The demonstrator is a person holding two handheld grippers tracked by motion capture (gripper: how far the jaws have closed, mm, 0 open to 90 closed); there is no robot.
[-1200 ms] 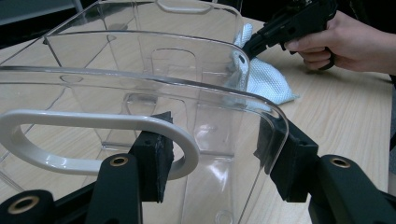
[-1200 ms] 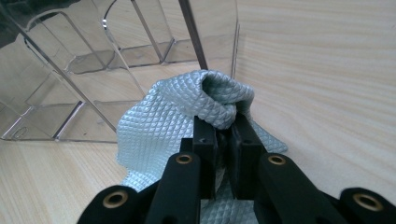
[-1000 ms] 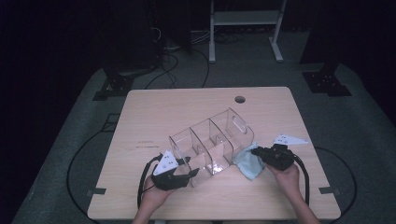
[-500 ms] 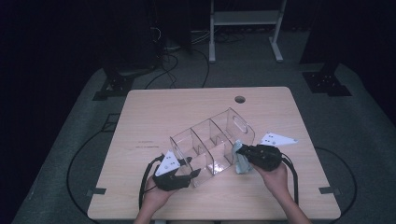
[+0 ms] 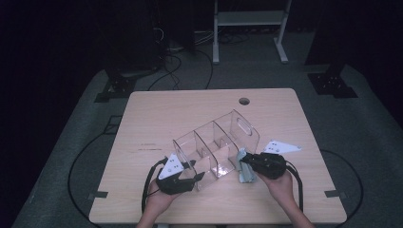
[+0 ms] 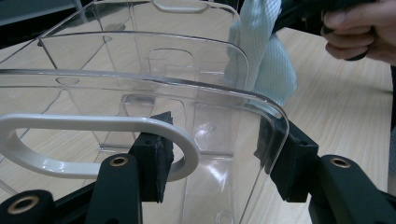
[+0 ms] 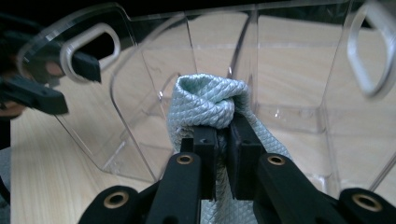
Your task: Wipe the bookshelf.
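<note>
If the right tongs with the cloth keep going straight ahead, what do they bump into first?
Probably the clear bin's side wall. The right tongs are shut on the cloth, whose bunched tip leads and already looks close to the plastic, though depth is hard to judge.

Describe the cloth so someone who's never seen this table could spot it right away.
Start at the wooden table, then find the clear plastic organizer near its front edge. Just to that organizer's right, pinched in the right tool, hangs the cloth: pale blue-green with a quilted diamond weave, the one soft, coloured thing here.
</note>
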